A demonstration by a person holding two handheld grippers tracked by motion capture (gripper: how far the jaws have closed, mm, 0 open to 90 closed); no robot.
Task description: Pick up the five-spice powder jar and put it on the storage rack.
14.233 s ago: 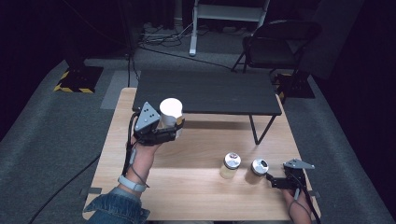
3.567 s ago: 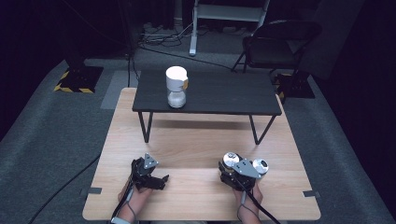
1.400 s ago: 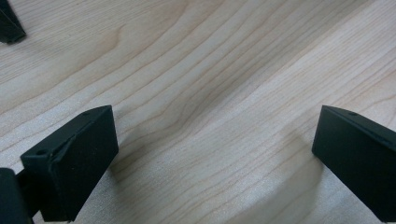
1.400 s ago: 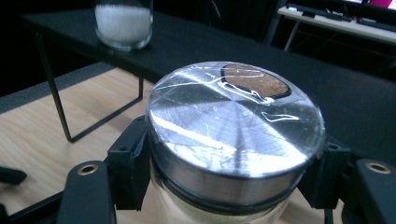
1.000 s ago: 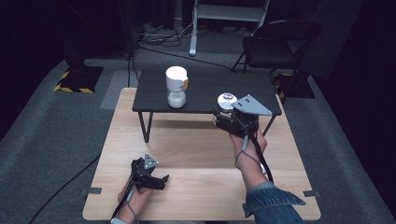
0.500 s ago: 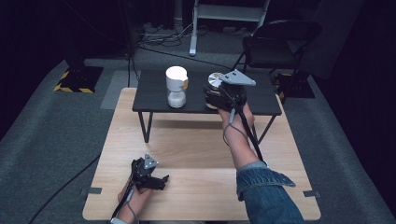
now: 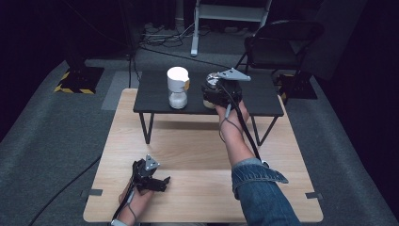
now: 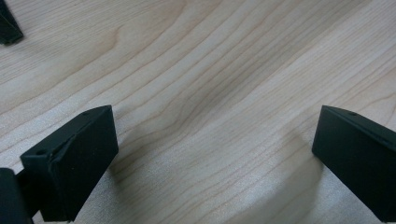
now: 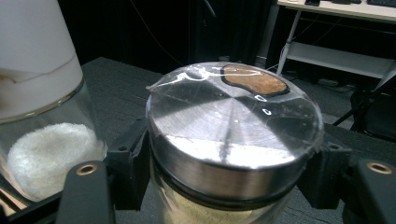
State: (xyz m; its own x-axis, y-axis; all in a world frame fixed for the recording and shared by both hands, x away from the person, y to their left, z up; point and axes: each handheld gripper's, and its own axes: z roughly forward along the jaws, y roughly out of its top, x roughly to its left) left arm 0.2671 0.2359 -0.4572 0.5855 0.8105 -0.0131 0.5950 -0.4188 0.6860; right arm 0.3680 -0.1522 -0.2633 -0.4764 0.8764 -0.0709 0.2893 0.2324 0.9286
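My right gripper [image 7: 215, 95] is shut on a glass jar [image 7: 213, 81] with a shiny metal lid [image 9: 233, 126] and pale powder inside. It holds the jar over the low black table [image 7: 263, 101], just right of a white-capped jar [image 7: 177, 87] of white powder [image 9: 44, 154]. Its pads [image 9: 128, 158] clasp the jar below the lid, and the jaws have just eased open a trifle with the jar still between them. I cannot tell whether the jar rests on the table. My left gripper [image 7: 157, 181] lies open on the wooden table [image 7: 197, 150], with bare wood between its fingers [image 8: 70, 158].
The black table stands on thin legs at the far end of the wooden table. Behind it are a dark folding chair [image 7: 282, 42], a white stand [image 7: 226, 14] and cables on the grey floor.
My right gripper has carried the metal-lidded jar leftward over the black table, closer to the white-capped jar. The left gripper has stayed where it was.
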